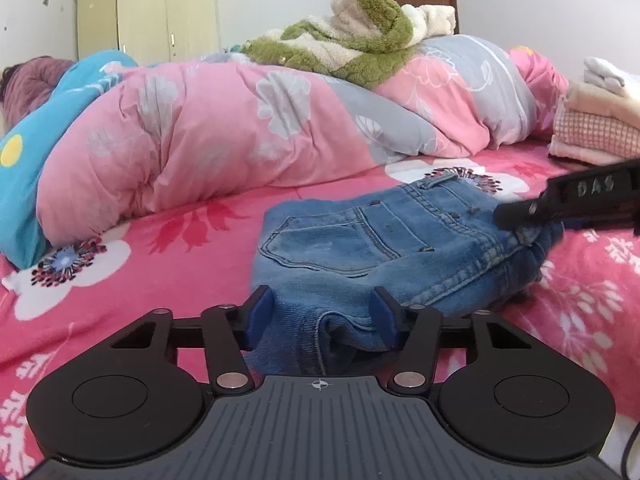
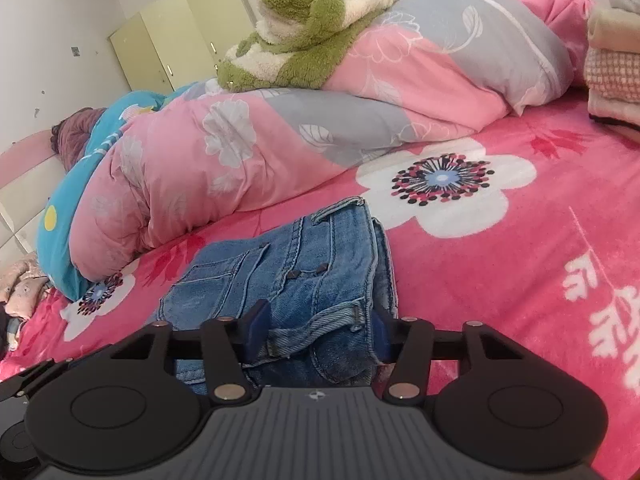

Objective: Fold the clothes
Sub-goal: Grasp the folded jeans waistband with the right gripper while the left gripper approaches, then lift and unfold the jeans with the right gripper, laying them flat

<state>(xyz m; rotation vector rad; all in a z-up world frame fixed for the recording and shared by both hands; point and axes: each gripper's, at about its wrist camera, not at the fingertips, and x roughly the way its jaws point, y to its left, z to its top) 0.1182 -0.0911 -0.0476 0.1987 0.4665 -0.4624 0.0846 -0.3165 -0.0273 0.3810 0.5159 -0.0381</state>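
Folded jeans [image 1: 360, 240] on a floral bedsheet [image 1: 160, 248]; left gripper [image 1: 322, 320] and right gripper [image 2: 318, 332] each pinch its near edge.

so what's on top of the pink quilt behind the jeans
A fluffy green and cream garment lies bunched on the pink quilt. What it covers cannot be seen.

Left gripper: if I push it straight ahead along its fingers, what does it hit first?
The folded jeans. Their near edge already sits between the left gripper's fingers, so it meets denim at once. Farther along lies the pink quilt, though depth there is unclear.
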